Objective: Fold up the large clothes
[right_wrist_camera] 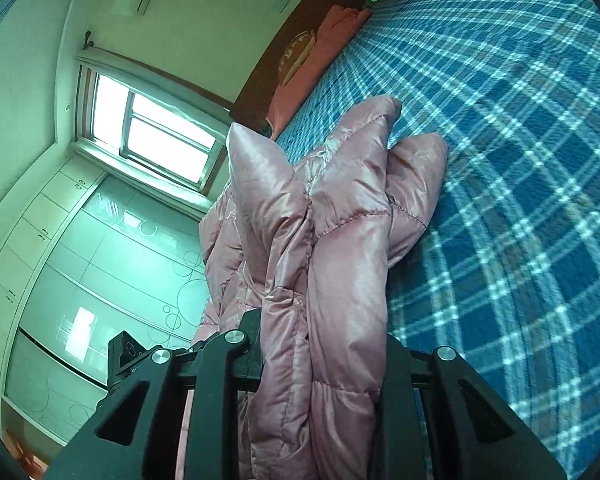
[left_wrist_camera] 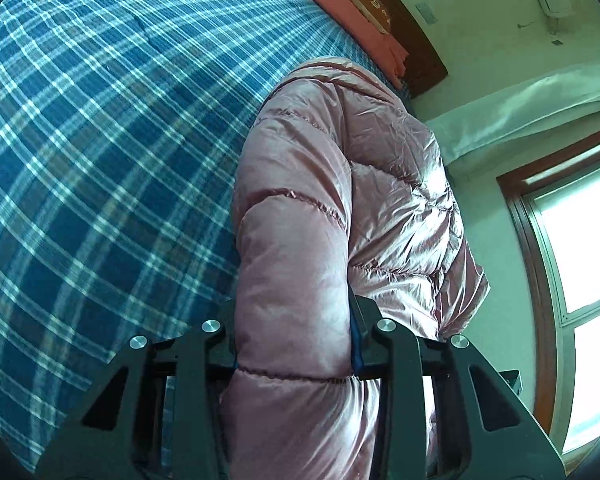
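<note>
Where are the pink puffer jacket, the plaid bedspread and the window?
pink puffer jacket (left_wrist_camera: 296, 240): left wrist view, quilted panel.
plaid bedspread (left_wrist_camera: 100, 140): left wrist view, bare checked cloth.
window (right_wrist_camera: 160, 132): right wrist view, bright pane.

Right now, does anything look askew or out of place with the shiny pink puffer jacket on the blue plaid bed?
Nothing looks damaged or spilled. The shiny pink puffer jacket is bunched unevenly, not flat on the blue plaid bedspread. The left gripper and right gripper each pinch a thick fold of it, as expected mid-fold.
</note>
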A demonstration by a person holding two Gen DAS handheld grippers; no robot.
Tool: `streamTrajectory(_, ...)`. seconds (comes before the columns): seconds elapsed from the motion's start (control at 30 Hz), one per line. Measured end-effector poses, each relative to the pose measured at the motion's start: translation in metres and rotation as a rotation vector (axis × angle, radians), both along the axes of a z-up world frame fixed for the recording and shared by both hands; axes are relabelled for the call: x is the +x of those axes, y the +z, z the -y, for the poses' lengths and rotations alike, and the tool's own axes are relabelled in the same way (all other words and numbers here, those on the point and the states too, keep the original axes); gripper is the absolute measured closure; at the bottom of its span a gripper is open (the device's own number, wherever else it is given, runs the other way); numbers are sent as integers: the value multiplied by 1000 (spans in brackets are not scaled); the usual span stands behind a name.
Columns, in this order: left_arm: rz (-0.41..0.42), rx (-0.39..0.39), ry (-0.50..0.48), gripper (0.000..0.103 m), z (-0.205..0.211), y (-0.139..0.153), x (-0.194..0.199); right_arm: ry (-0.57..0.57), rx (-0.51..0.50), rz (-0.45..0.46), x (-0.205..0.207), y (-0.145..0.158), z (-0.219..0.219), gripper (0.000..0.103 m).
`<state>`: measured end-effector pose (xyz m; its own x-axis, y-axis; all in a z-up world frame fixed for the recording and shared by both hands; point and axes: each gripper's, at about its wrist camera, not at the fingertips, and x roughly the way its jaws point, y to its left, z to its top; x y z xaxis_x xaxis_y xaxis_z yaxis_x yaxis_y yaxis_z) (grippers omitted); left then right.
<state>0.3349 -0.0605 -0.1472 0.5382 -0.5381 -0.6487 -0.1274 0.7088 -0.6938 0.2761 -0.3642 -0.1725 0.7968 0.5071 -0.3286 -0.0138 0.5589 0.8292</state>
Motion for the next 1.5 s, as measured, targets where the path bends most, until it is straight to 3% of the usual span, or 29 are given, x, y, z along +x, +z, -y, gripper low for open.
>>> streamTrajectory(0.27, -15, 15, 94, 68, -80, -11, 23, 95, 62, -38, 58, -22, -54, 82)
streamTrajectory(0.5, -31, -6, 76, 65, -102, -25, 31, 103, 37, -63, 67, -27, -65, 82)
streamTrajectory(0.6, -26, -33, 26, 59, -109, -25, 36, 109, 0, -88, 68, -15, -68, 73)
streamTrajectory(0.73, -30, -59, 34, 48, -125, -21, 35, 73, -62, -93, 65, 1, -54, 42)
streamTrajectory(0.77, -23, -62, 39, 44, -127, -20, 36, 62, -63, -93, 68, 4, -48, 39)
streamTrajectory(0.97, -23, -17, 34, 41, -129, -19, 67, 57, 7, -118, 99, 4, -33, 38)
streamTrajectory(1.03, -21, 26, 34, 44, -126, -18, 76, 53, 34, -133, 108, 1, -30, 39)
streamTrajectory(1.07, -23, 53, 28, 51, -124, -18, 81, 50, 30, -150, 112, -2, -30, 57)
streamTrajectory(1.13, -37, 88, 11, 57, -120, -21, 87, 53, 31, -180, 120, -8, -32, 72)
streamTrajectory(1.17, -45, 100, 5, 58, -119, -23, 90, 46, 28, -191, 122, -10, -31, 74)
streamTrajectory(1.33, -45, 86, -10, 57, -122, -25, 91, 46, 20, -185, 118, -6, -34, 74)
streamTrajectory(1.4, -34, 87, -4, 48, -127, -22, 81, 46, 14, -180, 102, -3, -33, 70)
streamTrajectory(1.5, -27, 51, 6, 40, -135, -18, 60, 37, 29, -174, 70, 2, -35, 48)
